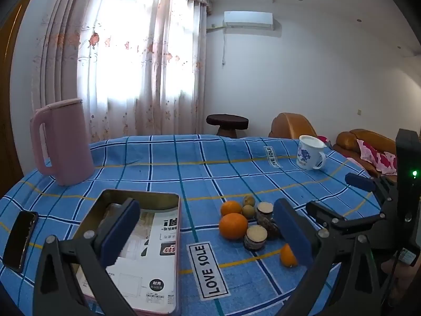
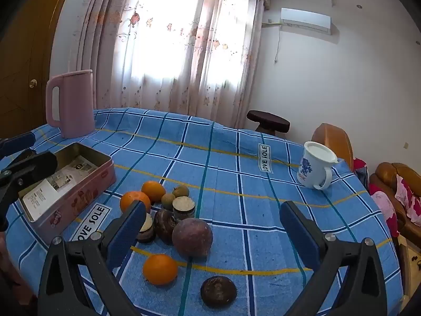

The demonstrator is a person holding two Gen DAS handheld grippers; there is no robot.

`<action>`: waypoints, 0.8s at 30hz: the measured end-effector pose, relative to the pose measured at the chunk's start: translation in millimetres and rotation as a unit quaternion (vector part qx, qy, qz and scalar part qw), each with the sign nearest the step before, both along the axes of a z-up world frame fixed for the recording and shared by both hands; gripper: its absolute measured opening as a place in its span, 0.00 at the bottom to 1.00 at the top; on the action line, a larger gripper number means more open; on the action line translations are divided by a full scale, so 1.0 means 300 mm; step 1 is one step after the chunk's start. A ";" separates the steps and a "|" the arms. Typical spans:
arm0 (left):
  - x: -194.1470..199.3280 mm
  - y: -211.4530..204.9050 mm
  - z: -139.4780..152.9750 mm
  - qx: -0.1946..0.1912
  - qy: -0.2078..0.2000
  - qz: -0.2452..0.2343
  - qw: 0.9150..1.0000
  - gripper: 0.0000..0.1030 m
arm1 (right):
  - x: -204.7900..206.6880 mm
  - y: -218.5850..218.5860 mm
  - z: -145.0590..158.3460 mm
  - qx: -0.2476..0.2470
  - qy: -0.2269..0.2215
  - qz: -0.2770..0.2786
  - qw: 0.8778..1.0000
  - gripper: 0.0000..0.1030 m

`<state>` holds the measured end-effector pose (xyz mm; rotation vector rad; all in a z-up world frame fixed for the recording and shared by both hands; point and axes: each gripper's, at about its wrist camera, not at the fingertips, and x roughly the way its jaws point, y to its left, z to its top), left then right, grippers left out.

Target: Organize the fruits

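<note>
**Two tools open, no fruit picked yet**

Both tools are spread wide and hold nothing. The right tool [image 2: 213, 226] hovers over the fruit pile, jaws apart, with the purple passion fruit [image 2: 192, 236] sitting between its fingers in the right wrist view (not touching either pad, as far as I can tell). The left tool [image 1: 208, 226] hangs over the near end of the pink tin [image 1: 147, 239], also gaping, with its left finger above the tin's paper-lined floor.

Fruit, outward from the right tool: one orange [image 2: 160, 269] just in front of the passion fruit, a dark brown round fruit [image 2: 218, 291] nearest the camera and slightly apart, then the cluster behind: two more oranges [image 2: 153, 190], two small brownish-green fruits [image 2: 180, 191] and the cut stubs with pale tops [image 2: 184, 206]. All sit on the blue checked cloth of the worktop [image 2: 263, 210]. The tin is to the left of the pile, near but apart, holding only paper.

Step, by my reading: start of the first pick; nothing sorted yet. Next move likely calls for lowering the right tool around the passion fruit, closing gently (round, may roll), then carrying it left to the tin. Neighbours sit tight against it, so the left finger needs a clean gap.

Pink kettle [image 2: 69, 102] and white mug [image 2: 317, 168] stand well away.
</note>
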<state>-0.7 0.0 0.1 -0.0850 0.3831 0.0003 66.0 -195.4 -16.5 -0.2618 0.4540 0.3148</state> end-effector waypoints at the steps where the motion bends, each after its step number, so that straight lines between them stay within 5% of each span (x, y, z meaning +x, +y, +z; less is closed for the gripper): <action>1: -0.001 0.000 0.000 0.000 0.000 -0.002 1.000 1.00 | -0.001 -0.001 -0.001 0.001 -0.001 0.000 1.000 0.99; 24: -0.012 -0.015 -0.010 0.012 0.002 0.008 1.000 1.00 | -0.010 -0.001 -0.027 0.004 -0.002 0.005 1.000 0.99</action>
